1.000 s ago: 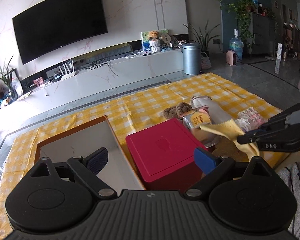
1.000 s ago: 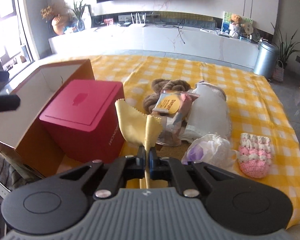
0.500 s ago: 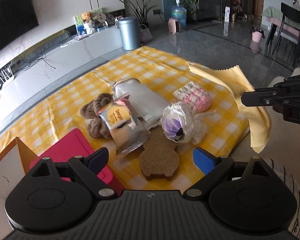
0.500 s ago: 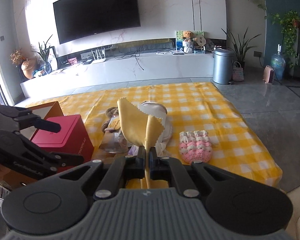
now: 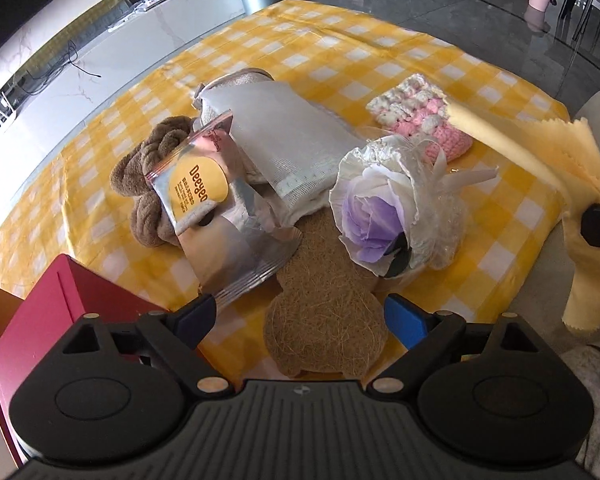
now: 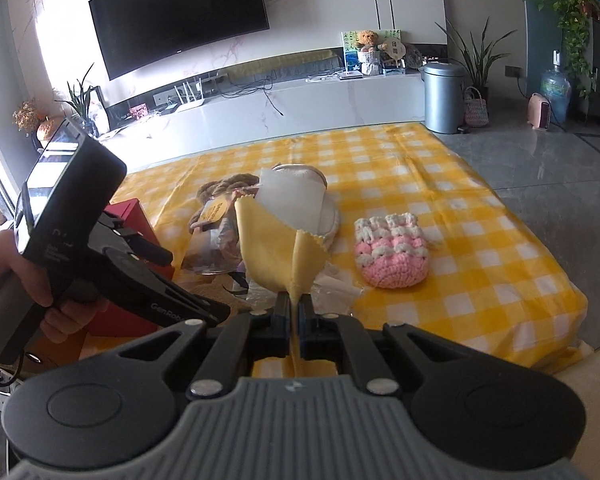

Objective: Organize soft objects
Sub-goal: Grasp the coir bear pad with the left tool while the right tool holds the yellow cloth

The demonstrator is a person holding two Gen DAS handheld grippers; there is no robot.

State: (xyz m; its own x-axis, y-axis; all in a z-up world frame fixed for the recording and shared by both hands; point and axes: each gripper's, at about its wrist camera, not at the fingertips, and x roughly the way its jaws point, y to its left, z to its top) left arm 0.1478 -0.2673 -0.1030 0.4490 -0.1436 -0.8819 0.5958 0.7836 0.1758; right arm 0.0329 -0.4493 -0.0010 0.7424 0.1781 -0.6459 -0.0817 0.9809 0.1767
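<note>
The left gripper (image 5: 300, 320), jaws spread wide and tilted steeply downward, is gripped by a bare hand (image 6: 18, 272), while the right gripper (image 6: 294, 312) sits pinched shut, angled down.

Hanging pinched and folded above the checkered cloth (image 6: 480, 216): yellow cloth (image 6: 278, 252), beside pink crochet pouch (image 6: 392, 250).

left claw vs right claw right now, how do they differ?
The left claw is open and holds nothing; the right claw is shut on the yellow cloth. The left claw is aimed down at the brown fibre mat in the pile; the right claw looks out across the checked tablecloth with the cloth standing up from its jaws. Both are the same black hand-held type with blue pads.
</note>
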